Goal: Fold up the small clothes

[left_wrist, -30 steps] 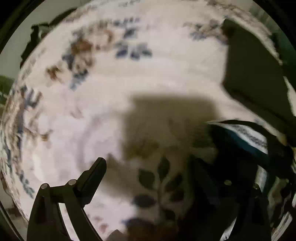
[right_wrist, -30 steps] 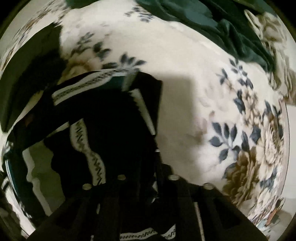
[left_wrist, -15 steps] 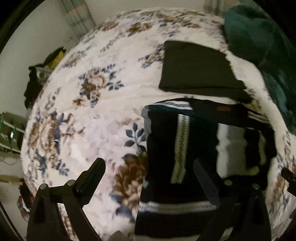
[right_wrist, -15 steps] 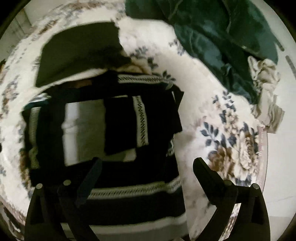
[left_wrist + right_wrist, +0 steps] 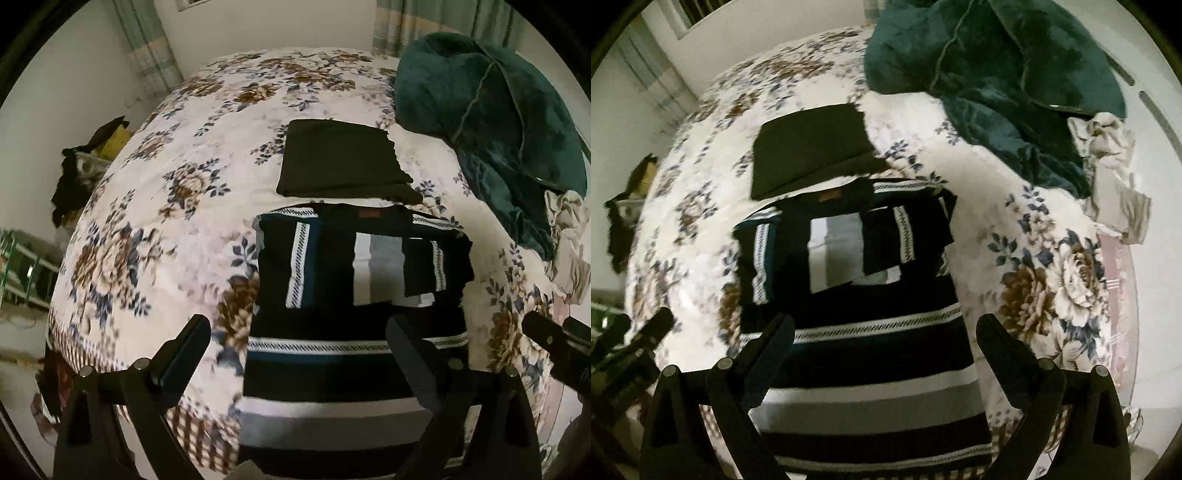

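Note:
A black sweater with white, grey and teal stripes (image 5: 332,325) lies flat on the floral bedspread, both sleeves folded in over its chest; it also shows in the right wrist view (image 5: 864,332). My left gripper (image 5: 297,345) is open and empty, raised above the sweater's lower left part. My right gripper (image 5: 884,345) is open and empty, raised above the sweater's lower right part. The right gripper's tip shows in the left wrist view (image 5: 554,343), and the left gripper's tip shows in the right wrist view (image 5: 642,339).
A folded dark garment (image 5: 340,162) lies just beyond the sweater's collar. A dark green velvet blanket (image 5: 498,118) is heaped at the far right, with a pale crumpled cloth (image 5: 1112,166) beside it. The floral bedspread (image 5: 155,221) extends left. Dark clutter (image 5: 81,162) sits off the bed's left edge.
Both grippers have pulled up and back from the bed. The right gripper, shut on the sweater a second ago, has let go and opened. The sweater now lies with its sleeves folded in.

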### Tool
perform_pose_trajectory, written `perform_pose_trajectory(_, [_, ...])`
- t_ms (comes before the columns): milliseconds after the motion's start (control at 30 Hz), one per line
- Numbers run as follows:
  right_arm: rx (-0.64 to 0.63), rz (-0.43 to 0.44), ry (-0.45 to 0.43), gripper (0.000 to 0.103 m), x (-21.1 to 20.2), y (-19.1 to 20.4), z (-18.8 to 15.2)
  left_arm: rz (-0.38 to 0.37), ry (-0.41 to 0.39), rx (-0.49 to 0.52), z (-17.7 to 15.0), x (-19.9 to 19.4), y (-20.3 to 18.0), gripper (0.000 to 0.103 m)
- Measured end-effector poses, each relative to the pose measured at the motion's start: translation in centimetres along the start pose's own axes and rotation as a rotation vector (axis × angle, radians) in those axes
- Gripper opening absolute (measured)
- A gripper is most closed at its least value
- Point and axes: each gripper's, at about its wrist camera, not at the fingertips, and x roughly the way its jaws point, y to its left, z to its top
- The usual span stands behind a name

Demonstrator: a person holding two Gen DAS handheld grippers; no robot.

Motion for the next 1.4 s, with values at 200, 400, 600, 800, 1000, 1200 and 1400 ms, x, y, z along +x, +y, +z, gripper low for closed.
perform_pose_trajectory(200, [-0.053, 0.157, 0.057, 0.100, 1.4, -5.5, 1.2, 0.084, 0.028, -0.099, -3.6, -0.6, -4.8, 0.097])
perform_pose_trajectory(400, [-0.036, 0.291, 0.223, 0.100, 8.9, -14.7, 3.2, 0.117, 0.140, -0.224, -8.6, 3.5, -11.9, 0.097])
perform_pose_trajectory(600, [0.049, 0.374, 0.394, 0.099, 19.9, -25.2, 6.1, 0.048, 0.309, -0.198, -15.5, 11.4, -20.6, 0.097])
perform_pose_trajectory(800, [0.109, 0.470, 0.440, 0.069, 29.4, -29.7, 10.3, 0.006, 0.479, -0.172, -23.1, 17.7, -26.7, 0.097])
perform_pose_trajectory(1000, [0.142, 0.618, 0.480, 0.068, 36.7, -27.4, 15.9, -0.003, 0.526, -0.092, -27.0, 20.0, -31.2, 0.097])
perform_pose_trajectory(1200, [0.133, 0.689, 0.546, 0.068, 40.4, -22.8, 17.9, 0.057, 0.503, -0.048, -28.1, 21.0, -32.4, 0.097])
perform_pose_trajectory(1400, [0.122, 0.718, 0.587, 0.069, 41.5, -19.9, 17.5, 0.024, 0.420, -0.036, -27.7, 20.2, -32.0, 0.037])
